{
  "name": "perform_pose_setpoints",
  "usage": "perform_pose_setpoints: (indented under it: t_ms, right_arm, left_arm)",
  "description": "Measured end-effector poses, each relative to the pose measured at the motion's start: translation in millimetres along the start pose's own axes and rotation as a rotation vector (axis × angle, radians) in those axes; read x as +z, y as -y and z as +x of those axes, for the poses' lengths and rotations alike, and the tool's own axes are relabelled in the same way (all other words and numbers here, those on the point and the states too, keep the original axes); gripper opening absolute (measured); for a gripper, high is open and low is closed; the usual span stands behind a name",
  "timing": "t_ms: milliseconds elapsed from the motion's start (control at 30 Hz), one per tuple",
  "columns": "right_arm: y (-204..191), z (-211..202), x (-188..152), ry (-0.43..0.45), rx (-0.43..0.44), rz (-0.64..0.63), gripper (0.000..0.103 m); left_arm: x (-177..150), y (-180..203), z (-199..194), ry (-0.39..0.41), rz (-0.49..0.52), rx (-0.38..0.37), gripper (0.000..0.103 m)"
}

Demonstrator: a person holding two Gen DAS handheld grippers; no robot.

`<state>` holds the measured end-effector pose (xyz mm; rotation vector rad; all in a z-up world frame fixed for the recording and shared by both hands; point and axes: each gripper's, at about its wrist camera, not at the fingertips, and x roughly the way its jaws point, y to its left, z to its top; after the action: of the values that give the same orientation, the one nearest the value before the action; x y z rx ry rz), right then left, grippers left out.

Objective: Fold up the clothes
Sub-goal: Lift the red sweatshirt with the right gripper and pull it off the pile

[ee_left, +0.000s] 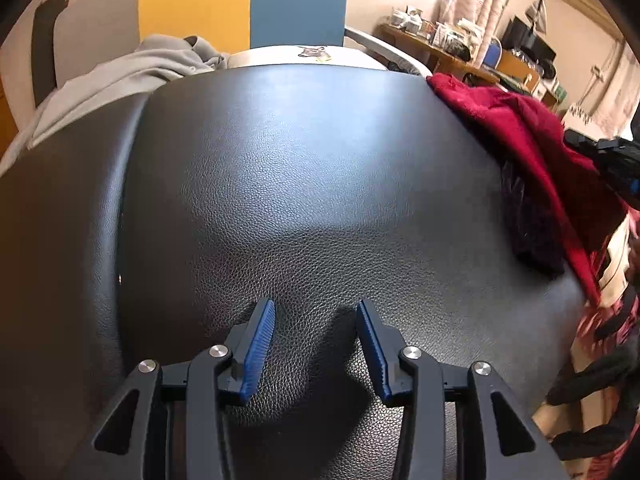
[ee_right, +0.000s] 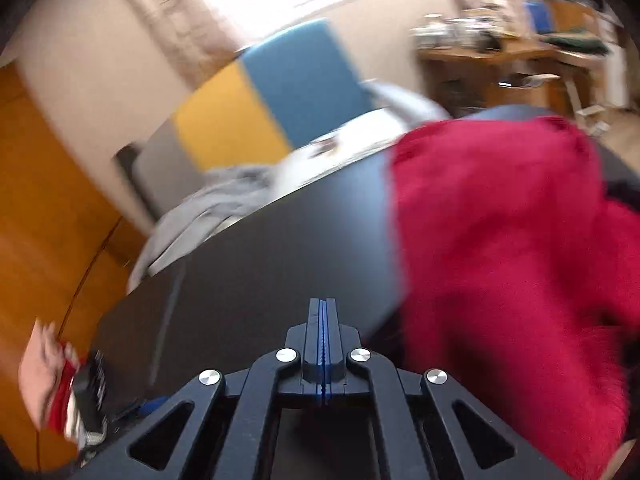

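My left claw [ee_left: 315, 346] gapes, empty, over the black leather surface [ee_left: 304, 168]; my right claw [ee_right: 323, 344] is clenched on nothing (blurred). The crumpled red fleece garment [ee_right: 508, 248] on the right edge could slide off.

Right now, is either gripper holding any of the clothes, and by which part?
Neither. The left gripper is open over bare black leather; the right gripper is shut on nothing, beside the red garment.

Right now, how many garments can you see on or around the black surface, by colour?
Red garment: 1, at the right edge of the black surface
Grey garment: 1, at the far left edge
Total: 2
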<state>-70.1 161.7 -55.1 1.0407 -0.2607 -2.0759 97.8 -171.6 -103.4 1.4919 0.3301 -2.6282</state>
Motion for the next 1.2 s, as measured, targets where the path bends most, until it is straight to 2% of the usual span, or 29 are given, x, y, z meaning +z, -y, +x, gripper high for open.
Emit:
perform_pose_setpoints:
  t_ms: [67,133,200,267,300,333,367,400,467,567,667,700,733,833,1000,1200]
  right_arm:
    - [-24.7,11.2,-24.4,-0.031,0.077,-0.001,0.0]
    - [-37.3,8.1,-39.4,-0.036,0.027,-0.041,0.001]
    - [-24.0,-14.5,-37.7,0.007,-0.028,-0.011,0.006]
    - [-1.1,-45.0,-27.7,0.074,-0.099,0.036,0.023]
    - [10.6,-61.0,-18.2,0.119,-0.147,0.036,0.047]
    - [23.0,-71.3,-8.6,0.152,-0.186,0.042,0.083]
    - [37.5,-67.9,1.2,0.154,-0.206,0.062,0.097]
    - [51.9,-64.4,11.0,0.156,-0.225,0.083,0.102]
    - [80.8,-57.5,30.6,0.16,-0.264,0.124,0.102]
    - [124.2,-47.1,60.0,0.166,-0.322,0.185,0.098]
    - [165.2,-34.5,86.6,0.158,-0.375,0.246,0.08]
    - [171.7,-23.2,86.8,0.114,-0.38,0.264,0.035]
    - [174.2,-14.7,85.9,0.084,-0.374,0.273,0.013]
    - [150.3,-9.8,74.2,0.104,-0.279,0.229,0.011]
    - [66.4,-4.4,45.5,0.089,-0.006,0.151,0.009]
    - [-42.8,32.4,-30.4,-0.027,0.229,0.078,0.009]
  left_arm:
    - [0.0,5.8,0.3,-0.001,0.007,0.006,0.043]
    - [-4.7,3.5,-4.3,0.001,-0.017,-0.023,0.043]
    - [-2.5,-3.0,-6.5,-0.002,-0.057,-0.069,0.043]
    - [2.4,-4.2,-4.1,-0.007,-0.077,-0.093,0.043]
    - [1.5,-5.1,-4.4,-0.009,-0.086,-0.1,0.043]
    - [1.3,-6.4,-4.8,-0.011,-0.094,-0.107,0.043]
    - [1.2,-7.6,-5.1,-0.014,-0.102,-0.114,0.043]
    - [0.5,-7.8,-5.7,-0.015,-0.111,-0.124,0.043]
    - [4.1,-2.9,-5.7,-0.017,-0.129,-0.14,0.043]
    - [11.3,-3.5,-7.2,-0.017,-0.126,-0.107,0.044]
    - [10.7,-14.5,-13.0,-0.009,-0.133,-0.105,0.044]
    - [12.9,-15.8,-13.5,-0.011,-0.136,-0.107,0.043]
    - [14.8,-16.9,-14.5,-0.007,-0.14,-0.107,0.044]
    - [18.0,-15.5,-17.3,0.007,-0.138,-0.109,0.044]
    - [19.3,-10.7,-26.5,0.027,-0.143,-0.148,0.044]
    - [12.0,-9.8,-50.0,0.067,-0.142,-0.166,0.044]
